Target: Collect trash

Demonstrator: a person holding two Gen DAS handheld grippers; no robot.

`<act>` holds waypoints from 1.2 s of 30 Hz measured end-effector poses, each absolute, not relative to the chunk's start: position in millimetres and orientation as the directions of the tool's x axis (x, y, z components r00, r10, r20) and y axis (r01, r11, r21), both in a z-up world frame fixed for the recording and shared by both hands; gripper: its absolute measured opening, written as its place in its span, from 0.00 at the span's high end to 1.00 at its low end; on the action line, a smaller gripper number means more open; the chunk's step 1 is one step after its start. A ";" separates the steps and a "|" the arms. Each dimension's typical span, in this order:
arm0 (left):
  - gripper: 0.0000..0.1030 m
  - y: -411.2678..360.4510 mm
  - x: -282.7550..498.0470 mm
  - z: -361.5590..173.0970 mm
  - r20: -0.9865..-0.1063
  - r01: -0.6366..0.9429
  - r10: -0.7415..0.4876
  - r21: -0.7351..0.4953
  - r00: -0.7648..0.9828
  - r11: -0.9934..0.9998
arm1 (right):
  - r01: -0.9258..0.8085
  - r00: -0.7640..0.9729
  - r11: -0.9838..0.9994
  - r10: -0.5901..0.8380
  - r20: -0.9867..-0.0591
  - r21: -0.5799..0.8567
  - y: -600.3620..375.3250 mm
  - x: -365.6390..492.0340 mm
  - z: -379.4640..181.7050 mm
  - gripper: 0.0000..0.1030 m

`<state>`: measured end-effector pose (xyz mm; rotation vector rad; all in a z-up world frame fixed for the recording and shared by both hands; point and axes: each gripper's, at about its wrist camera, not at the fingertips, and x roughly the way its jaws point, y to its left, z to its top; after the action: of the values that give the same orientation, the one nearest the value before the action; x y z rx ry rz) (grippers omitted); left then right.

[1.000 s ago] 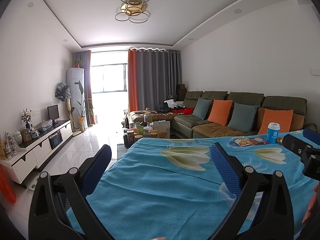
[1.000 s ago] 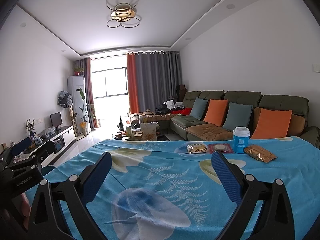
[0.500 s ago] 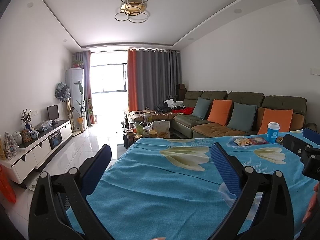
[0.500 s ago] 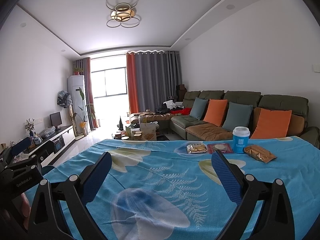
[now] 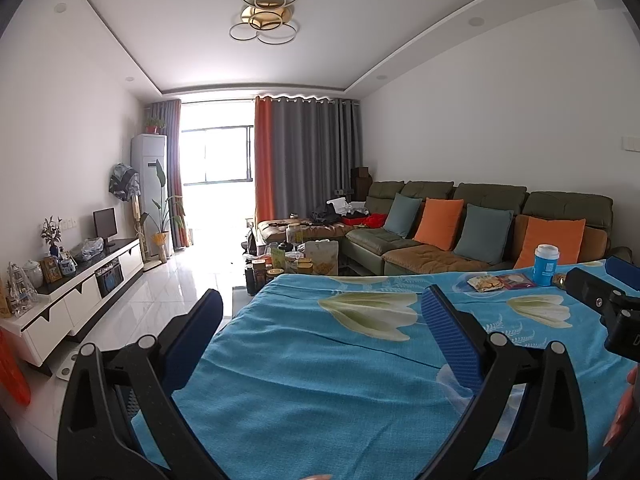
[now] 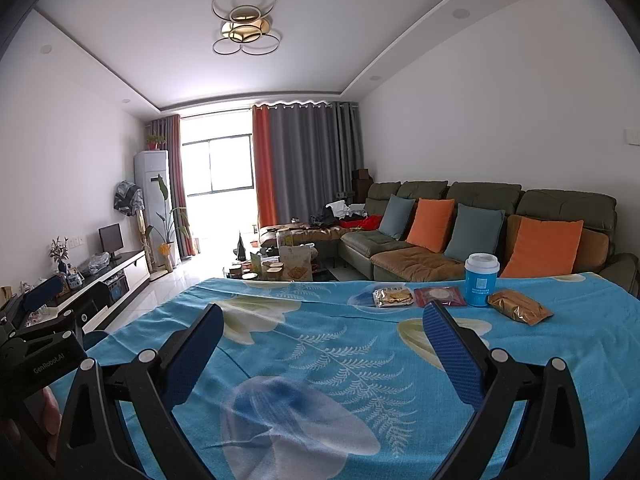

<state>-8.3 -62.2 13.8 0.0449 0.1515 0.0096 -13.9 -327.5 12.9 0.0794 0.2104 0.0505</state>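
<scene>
On the far right of the blue flowered tablecloth (image 6: 320, 344) lies the trash: a pale biscuit packet (image 6: 393, 296), a red wrapper (image 6: 439, 295), a blue paper cup (image 6: 481, 279) with a white lid, and a gold snack bag (image 6: 519, 306). The left wrist view shows the biscuit packet (image 5: 485, 283), red wrapper (image 5: 516, 280) and cup (image 5: 546, 264) far off to the right. My right gripper (image 6: 322, 346) hovers open over the cloth, short of the trash. Over the table's left part my left gripper (image 5: 320, 332) is open too, with nothing held.
A green sofa (image 6: 460, 216) with orange and teal cushions runs behind the table. A cluttered low table (image 5: 292, 260) stands beyond the far edge. A white TV cabinet (image 5: 72, 300) lines the left wall, with tiled floor (image 5: 168, 300) between it and the table.
</scene>
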 end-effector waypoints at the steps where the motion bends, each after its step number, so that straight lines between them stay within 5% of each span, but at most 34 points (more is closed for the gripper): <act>1: 0.05 -62.3 -8.4 13.6 -0.151 -0.006 0.012 0.045 0.988 0.999 | -0.041 0.976 0.996 0.057 -0.208 0.083 -327.6 -14.2 12.9 0.06; 36: 0.05 -62.5 -4.5 10.2 -0.164 0.000 0.007 0.041 0.986 0.999 | -0.040 0.976 0.996 0.057 -0.211 0.083 -327.7 -13.3 12.3 0.07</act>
<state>-4.5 -62.5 10.2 0.0406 0.1652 0.0037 -13.3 -327.7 12.3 0.0783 0.2150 0.0486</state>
